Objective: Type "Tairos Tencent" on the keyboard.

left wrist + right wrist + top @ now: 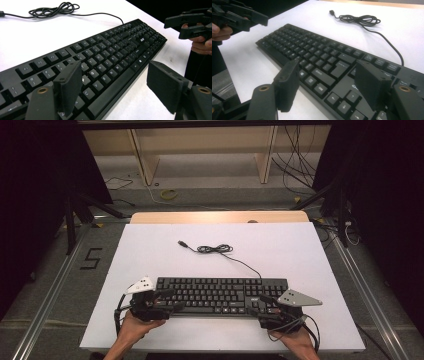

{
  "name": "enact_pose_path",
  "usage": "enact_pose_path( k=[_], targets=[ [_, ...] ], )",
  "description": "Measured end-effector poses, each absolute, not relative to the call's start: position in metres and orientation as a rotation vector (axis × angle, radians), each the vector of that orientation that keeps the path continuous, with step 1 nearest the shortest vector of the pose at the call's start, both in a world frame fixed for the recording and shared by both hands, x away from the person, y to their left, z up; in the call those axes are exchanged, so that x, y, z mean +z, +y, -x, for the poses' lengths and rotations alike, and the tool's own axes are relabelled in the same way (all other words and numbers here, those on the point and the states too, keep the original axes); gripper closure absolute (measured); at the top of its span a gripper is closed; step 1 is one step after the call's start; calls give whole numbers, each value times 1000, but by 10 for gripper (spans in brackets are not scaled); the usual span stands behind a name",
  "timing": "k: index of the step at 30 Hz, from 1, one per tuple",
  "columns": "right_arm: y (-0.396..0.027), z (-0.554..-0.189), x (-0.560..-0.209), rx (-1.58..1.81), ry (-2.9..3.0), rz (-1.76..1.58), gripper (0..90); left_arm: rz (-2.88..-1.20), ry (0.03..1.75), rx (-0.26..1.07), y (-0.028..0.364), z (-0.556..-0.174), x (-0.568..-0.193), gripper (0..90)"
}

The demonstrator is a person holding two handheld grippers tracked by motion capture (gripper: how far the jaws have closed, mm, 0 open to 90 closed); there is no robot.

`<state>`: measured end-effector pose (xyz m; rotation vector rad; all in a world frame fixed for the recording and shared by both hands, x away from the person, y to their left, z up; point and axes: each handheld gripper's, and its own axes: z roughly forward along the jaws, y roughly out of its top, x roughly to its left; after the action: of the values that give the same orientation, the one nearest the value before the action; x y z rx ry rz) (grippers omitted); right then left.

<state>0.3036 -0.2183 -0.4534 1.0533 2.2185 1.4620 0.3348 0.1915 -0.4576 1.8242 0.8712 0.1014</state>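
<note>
A black keyboard (220, 295) lies across the near half of the white table (150, 250). Its cable (215, 249) runs back to a loose coil and a plug. My left gripper (172, 300) is open at the keyboard's left end; in the left gripper view its jaws straddle the front edge of the keyboard (112, 57), one pad over the keys, the other over bare table. My right gripper (256, 304) is open at the right end; its pads (372, 83) hover above the keyboard (317, 55), near the front right keys. Nothing is gripped.
A wooden table edge (220, 216) shows behind the white sheet. Wooden shelf legs (145, 162) and loose cables (295, 165) lie on the floor beyond. Black frame posts stand at both sides. A strip of bare white table runs in front of the keyboard.
</note>
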Motion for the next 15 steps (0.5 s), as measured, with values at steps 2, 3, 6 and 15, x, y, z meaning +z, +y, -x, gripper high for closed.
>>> enact_pose_path(
  k=[2,3,6,15],
  targets=[
    [-221,-302,-454,1456,2214,-1051,374,-1824,871,99,193,-332,-459,277],
    [-222,-302,-455,1453,2214,-1057,375,-1827,868,100,193,-331,-459,277],
    [-225,-301,-456,1451,2208,-1061,372,-1828,867,102,193,-329,-460,276],
    [-228,-300,-457,1460,2194,-1076,363,-1827,871,106,194,-330,-461,275]
  ],
)
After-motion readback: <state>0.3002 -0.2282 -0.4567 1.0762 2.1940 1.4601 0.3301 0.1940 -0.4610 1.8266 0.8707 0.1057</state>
